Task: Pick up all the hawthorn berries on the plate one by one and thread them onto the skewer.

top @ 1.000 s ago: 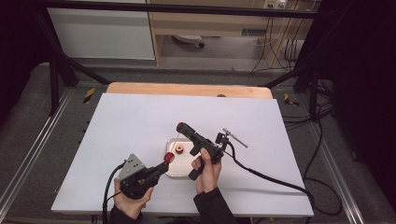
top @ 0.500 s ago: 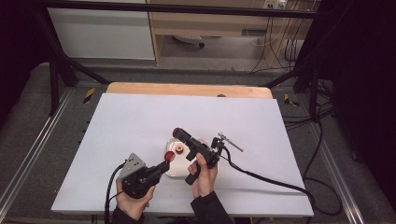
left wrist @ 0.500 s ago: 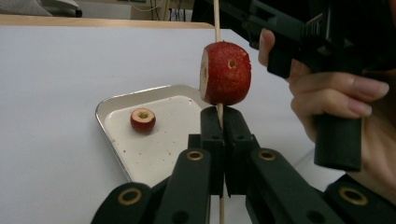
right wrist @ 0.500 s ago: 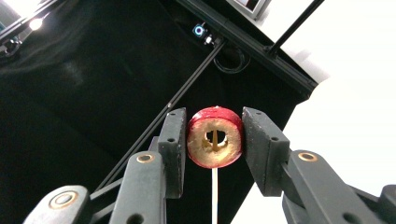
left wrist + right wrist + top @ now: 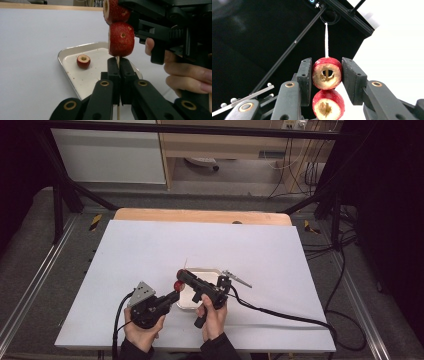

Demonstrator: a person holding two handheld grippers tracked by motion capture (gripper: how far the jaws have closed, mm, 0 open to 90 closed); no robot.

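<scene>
From the high view, a shallow metal tray with rounded corners sits on the white tabletop, toward the person's edge of it. The left gripper reaches in at the tray's near-left corner and the right gripper angles across above the tray; their tips meet at a small red fruit piece over the tray's left edge. A thin pale skewer pokes up just beyond that edge.

In the left gripper view, the matte black jaws are pressed narrowly together on the slim wooden skewer, which stands upright above the tray's near rim. Two red, speckled, round fruit pieces are threaded on it, the lower fruit just above the jaws and the upper fruit touching it. A third hollowed fruit half lies on the tray's pale, scuffed floor. The person's right hand grips the other tool right of the tray.

In the right gripper view, the flat black pads clamp the upper fruit from both sides, showing its tan, cored cut face. The lower fruit sits directly beneath, and the skewer runs on past the upper fruit.
</scene>
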